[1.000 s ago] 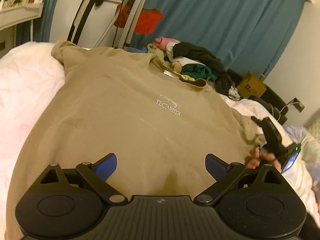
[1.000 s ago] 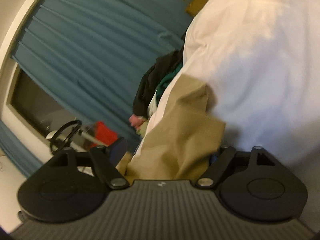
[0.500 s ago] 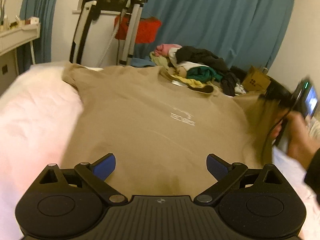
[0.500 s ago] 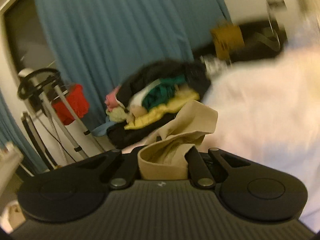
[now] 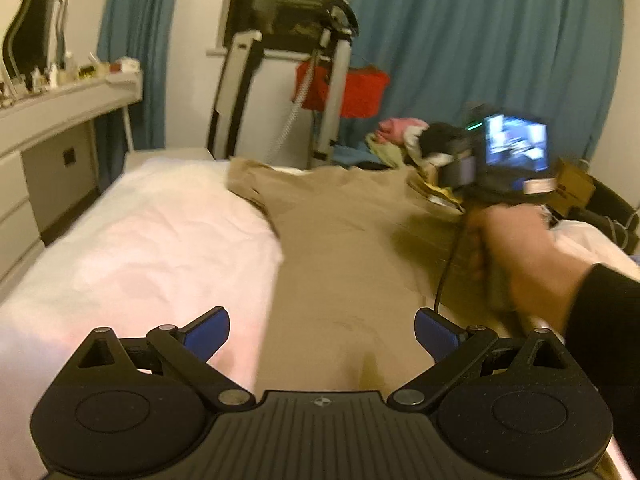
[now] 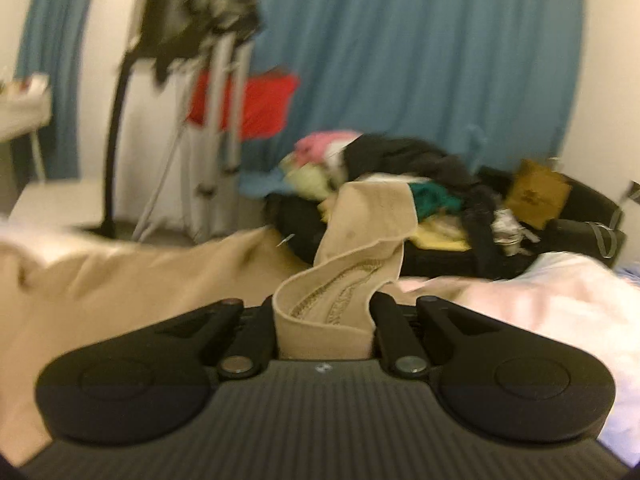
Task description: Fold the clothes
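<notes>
A tan T-shirt [image 5: 344, 248] lies on the white bed [image 5: 152, 248], its right side lifted and folded over toward the middle. My left gripper [image 5: 322, 332] is open and empty, hovering over the shirt's near hem. My right gripper [image 6: 324, 320] is shut on a bunched sleeve edge of the tan shirt [image 6: 340, 304], held up above the bed. The right gripper also shows in the left wrist view [image 5: 492, 160], blurred, over the shirt's right side near the collar.
A pile of mixed clothes [image 6: 392, 172] lies past the far end of the bed. A garment steamer stand with a red cloth [image 5: 340, 80] stands before blue curtains. A white dresser [image 5: 60, 120] is on the left.
My right gripper has lifted the shirt's right sleeve and carried it leftward over the shirt body. My left gripper stays open and has tilted up and back, so the shirt appears farther off.
</notes>
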The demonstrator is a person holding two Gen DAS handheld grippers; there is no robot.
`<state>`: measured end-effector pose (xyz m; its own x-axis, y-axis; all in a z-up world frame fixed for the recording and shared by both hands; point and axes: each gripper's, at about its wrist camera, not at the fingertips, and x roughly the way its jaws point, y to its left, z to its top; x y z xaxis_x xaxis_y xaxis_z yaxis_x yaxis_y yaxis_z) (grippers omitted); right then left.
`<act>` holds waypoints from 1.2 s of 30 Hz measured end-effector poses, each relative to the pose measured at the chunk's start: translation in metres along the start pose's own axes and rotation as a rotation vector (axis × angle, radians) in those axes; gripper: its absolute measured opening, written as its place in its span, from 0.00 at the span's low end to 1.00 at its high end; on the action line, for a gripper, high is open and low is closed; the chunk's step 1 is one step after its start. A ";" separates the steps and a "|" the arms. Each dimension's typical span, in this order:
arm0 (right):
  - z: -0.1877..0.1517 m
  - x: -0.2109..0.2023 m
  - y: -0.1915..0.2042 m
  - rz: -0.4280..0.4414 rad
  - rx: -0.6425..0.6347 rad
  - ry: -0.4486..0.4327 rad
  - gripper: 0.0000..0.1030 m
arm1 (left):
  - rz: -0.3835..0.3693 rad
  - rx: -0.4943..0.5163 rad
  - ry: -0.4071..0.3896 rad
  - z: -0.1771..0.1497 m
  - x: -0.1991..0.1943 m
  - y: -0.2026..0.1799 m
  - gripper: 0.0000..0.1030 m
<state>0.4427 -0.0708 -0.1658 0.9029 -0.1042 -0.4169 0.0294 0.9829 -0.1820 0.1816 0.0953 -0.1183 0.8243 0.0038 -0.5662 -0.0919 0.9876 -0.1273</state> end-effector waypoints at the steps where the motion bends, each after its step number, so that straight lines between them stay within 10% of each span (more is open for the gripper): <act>1: -0.003 0.009 0.015 0.016 -0.013 0.018 0.06 | 0.009 0.008 -0.006 -0.001 0.002 0.003 0.97; 8: -0.017 0.047 0.035 0.095 0.037 0.118 0.13 | -0.036 -0.015 0.057 -0.006 0.033 0.012 0.97; 12: -0.012 0.029 0.011 0.213 0.146 0.139 0.78 | -0.034 -0.028 0.065 -0.007 0.038 0.016 0.97; 13: -0.011 0.022 0.004 0.243 0.180 0.137 0.80 | -0.033 -0.027 0.067 -0.007 0.038 0.017 0.97; 21: -0.026 -0.124 -0.065 0.325 0.257 0.093 0.80 | -0.014 0.033 0.040 -0.007 0.015 -0.001 0.97; 29: -0.083 -0.296 -0.130 0.354 0.324 0.020 0.80 | 0.086 0.167 -0.163 -0.010 -0.051 -0.033 0.97; 36: -0.121 -0.364 -0.167 0.347 0.409 -0.052 0.80 | 0.032 0.106 -0.171 -0.016 -0.084 -0.048 0.99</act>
<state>0.0570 -0.2155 -0.0913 0.9090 0.2346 -0.3446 -0.1192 0.9383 0.3246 0.1078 0.0448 -0.0780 0.9056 0.0528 -0.4208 -0.0673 0.9975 -0.0198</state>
